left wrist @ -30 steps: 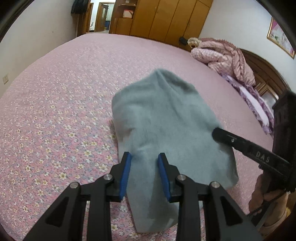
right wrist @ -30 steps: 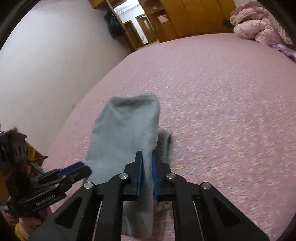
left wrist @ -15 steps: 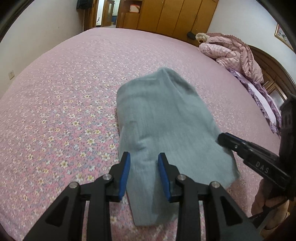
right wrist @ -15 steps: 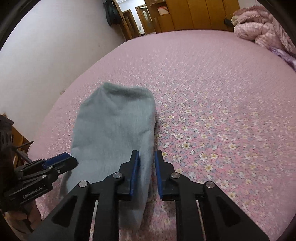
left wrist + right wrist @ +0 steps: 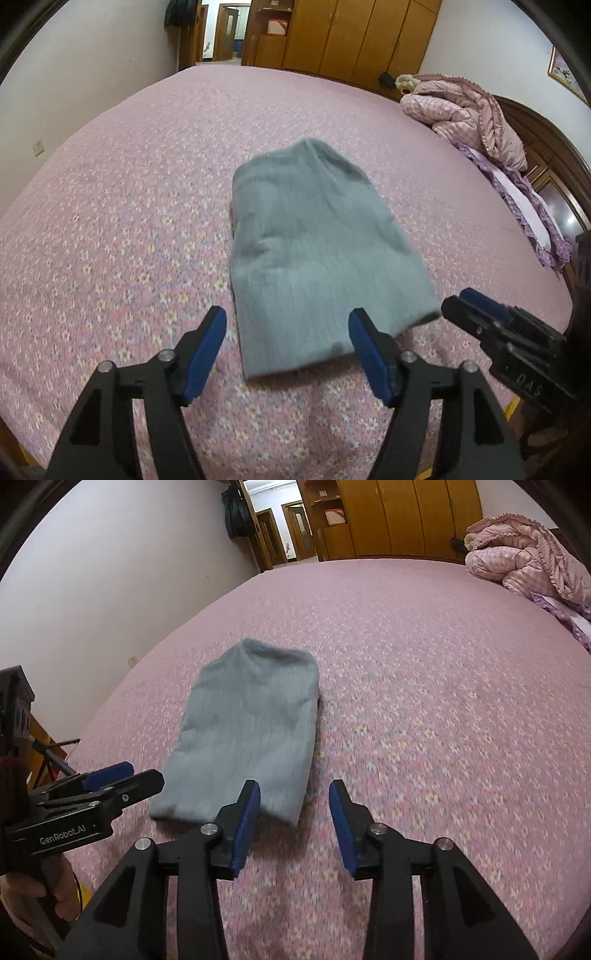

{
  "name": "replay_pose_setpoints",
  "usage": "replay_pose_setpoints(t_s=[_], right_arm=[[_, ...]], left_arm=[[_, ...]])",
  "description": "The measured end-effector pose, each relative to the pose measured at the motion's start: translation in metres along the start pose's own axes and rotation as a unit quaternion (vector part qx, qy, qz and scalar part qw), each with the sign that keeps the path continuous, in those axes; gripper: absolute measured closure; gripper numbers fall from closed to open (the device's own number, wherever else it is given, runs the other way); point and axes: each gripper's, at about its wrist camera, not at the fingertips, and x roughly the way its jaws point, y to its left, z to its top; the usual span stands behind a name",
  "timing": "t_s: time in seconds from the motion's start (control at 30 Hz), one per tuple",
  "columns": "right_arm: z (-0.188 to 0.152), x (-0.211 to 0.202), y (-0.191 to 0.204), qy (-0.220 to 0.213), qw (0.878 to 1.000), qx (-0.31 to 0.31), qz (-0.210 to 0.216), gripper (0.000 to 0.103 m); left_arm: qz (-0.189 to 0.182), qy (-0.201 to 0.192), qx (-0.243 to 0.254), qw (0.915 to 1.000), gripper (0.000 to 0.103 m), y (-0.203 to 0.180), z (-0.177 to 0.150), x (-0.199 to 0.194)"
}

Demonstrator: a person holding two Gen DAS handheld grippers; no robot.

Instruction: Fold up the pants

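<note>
The pants (image 5: 314, 254) are lying folded into a grey bundle on the bed (image 5: 122, 206), and nothing is being held by either gripper. The left gripper (image 5: 286, 347) is being kept wide open, with its blue pads spread on both sides of the near edge of the pants. The pants are lying straight ahead of it and reaching away from it; whether the pads are touching the cloth cannot be told, but the cloth is not being pinched. The right gripper (image 5: 476, 306) is being seen to the right of the left one, just beside the near right corner of the pants.

In the right wrist view, the right gripper (image 5: 293, 812) is also being held wide open. The pants (image 5: 251, 734) are lying ahead of it and a little to its left, with the near edge just in front of its left finger (image 5: 245, 823), while only the flowered bed cover is being seen ahead of its right finger (image 5: 341, 823). The left gripper (image 5: 114, 779) is being held to the left, near the near left corner of the pants. A pink quilt (image 5: 528, 550) is being left in a heap far ahead and to the right, well apart from the pants, and a wooden wardrobe (image 5: 399, 517) is standing beyond the bed.
</note>
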Motion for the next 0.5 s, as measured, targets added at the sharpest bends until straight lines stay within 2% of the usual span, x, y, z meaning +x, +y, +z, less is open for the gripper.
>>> replay_pose_setpoints(t_s=[0.07, 0.1, 0.23, 0.37, 0.5], right_arm=[[-0.006, 0.003, 0.002, 0.007, 1.000, -0.006, -0.009, 0.049], [-0.009, 0.005, 0.004, 0.011, 1.000, -0.010, -0.013, 0.048], [-0.023, 0.016, 0.006, 0.026, 0.999, -0.021, -0.028, 0.048], [-0.032, 0.030, 0.006, 0.044, 0.998, -0.019, -0.036, 0.047], [-0.036, 0.039, 0.005, 0.052, 0.997, -0.021, -0.046, 0.048]], left_arm=[[0.004, 0.009, -0.004, 0.9999, 0.030, -0.001, -0.006, 0.004], [0.008, 0.015, -0.006, 0.9998, 0.029, -0.002, -0.009, 0.007], [0.041, 0.030, -0.010, 0.9986, 0.029, -0.003, -0.021, 0.023], [0.048, 0.047, -0.013, 0.9976, 0.029, 0.000, -0.030, 0.040], [0.068, 0.040, 0.008, 0.9969, 0.028, -0.008, -0.031, 0.045]])
